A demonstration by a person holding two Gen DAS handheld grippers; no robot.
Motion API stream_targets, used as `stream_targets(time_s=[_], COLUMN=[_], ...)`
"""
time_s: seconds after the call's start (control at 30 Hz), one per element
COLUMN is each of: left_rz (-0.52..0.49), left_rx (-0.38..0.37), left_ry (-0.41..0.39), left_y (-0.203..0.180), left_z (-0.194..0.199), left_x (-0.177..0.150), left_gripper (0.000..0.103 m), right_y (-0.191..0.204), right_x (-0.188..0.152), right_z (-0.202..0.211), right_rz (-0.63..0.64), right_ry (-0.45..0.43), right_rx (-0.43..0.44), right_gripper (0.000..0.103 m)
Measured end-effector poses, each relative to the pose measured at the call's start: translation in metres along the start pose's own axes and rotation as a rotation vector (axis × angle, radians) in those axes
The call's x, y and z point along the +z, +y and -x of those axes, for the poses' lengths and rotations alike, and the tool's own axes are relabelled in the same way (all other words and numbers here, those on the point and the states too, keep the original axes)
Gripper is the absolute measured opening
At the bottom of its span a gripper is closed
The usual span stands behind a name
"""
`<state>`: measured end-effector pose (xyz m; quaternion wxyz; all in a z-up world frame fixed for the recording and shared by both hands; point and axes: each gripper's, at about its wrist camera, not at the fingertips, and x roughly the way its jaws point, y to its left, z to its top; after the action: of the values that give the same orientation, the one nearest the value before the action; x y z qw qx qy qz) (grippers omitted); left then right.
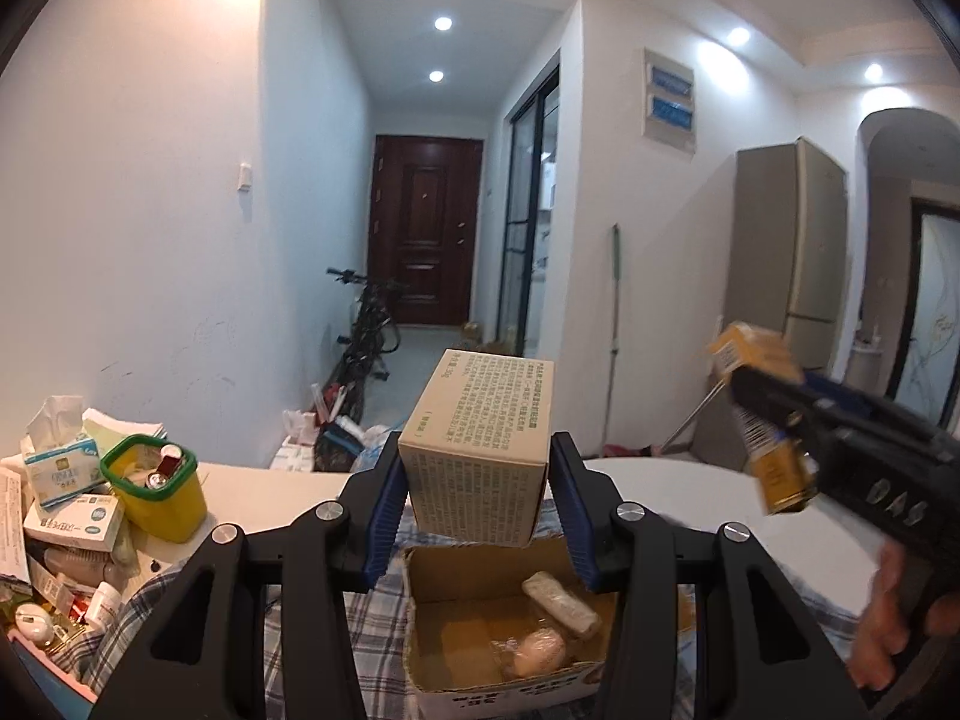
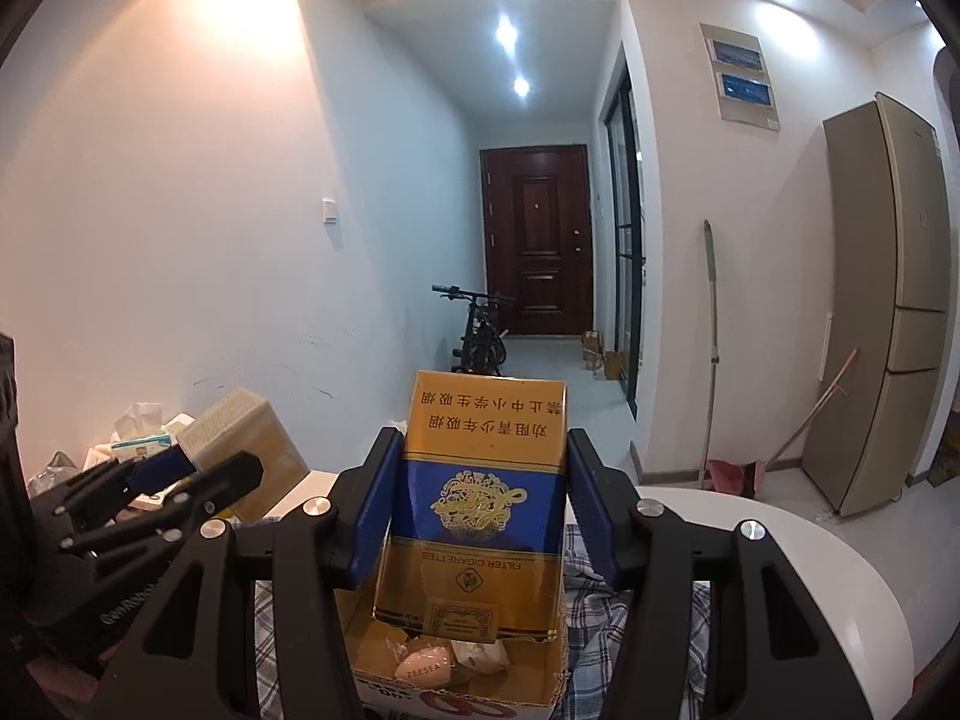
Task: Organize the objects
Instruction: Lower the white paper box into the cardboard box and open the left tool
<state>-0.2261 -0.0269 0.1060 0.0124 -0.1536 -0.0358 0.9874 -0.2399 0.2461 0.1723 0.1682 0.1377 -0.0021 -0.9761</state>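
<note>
While both loads hang over the open cardboard box (image 1: 456,669), we treat the drop into it as the step most likely to fail. The left gripper (image 1: 477,483) is clamped on a beige printed carton (image 1: 480,450), its blue pads pressing the carton's two sides, and the carton sits tilted just above the box's far rim. The right gripper (image 2: 480,507) is closed on a gold-and-blue cigarette pack (image 2: 480,516), which stands upside down with its lower end just over the box opening.

The box already holds a pink sponge egg (image 2: 420,669) and a pale wrapped roll (image 1: 561,603), so we judge the free floor space to be limited.

Likely faults, in our judgement:
- The carton looks wide relative to the opening. If released while tilted, it may catch on a flap or the rim and tip out onto the plaid cloth (image 1: 372,624).
- If both items go in together, they may collide or wedge, since the two grippers are near each other.
- A landing on the sponge egg or the roll may crush them or leave the carton leaning.
- The box is light; a push against its wall may slide it on the cloth toward the edge of the white table (image 2: 780,546).
</note>
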Motion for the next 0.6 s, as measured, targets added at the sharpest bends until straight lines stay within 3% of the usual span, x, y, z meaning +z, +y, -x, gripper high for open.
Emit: stream_targets(time_s=[0.33, 0.47, 0.6], left_rz=[-0.011, -0.008, -0.054], left_rx=[-0.034, -0.073, -0.056], left_ry=[0.165, 0.243, 0.295], left_y=[0.0, -0.002, -0.012], left_z=[-0.052, -0.069, -0.082], left_x=[-0.026, -0.038, -0.05], left_gripper=[0.049, 0.049, 0.049], right_y=[-0.02, -0.025, -0.031], right_x=[-0.008, -0.014, -0.02], right_z=[-0.038, -0.052, -0.057], right_rz=[-0.038, -0.059, -0.096], right_ry=[0.088, 0.148, 0.189], right_rx=[-0.046, -0.024, -0.002], right_gripper=[0.053, 0.053, 0.053])
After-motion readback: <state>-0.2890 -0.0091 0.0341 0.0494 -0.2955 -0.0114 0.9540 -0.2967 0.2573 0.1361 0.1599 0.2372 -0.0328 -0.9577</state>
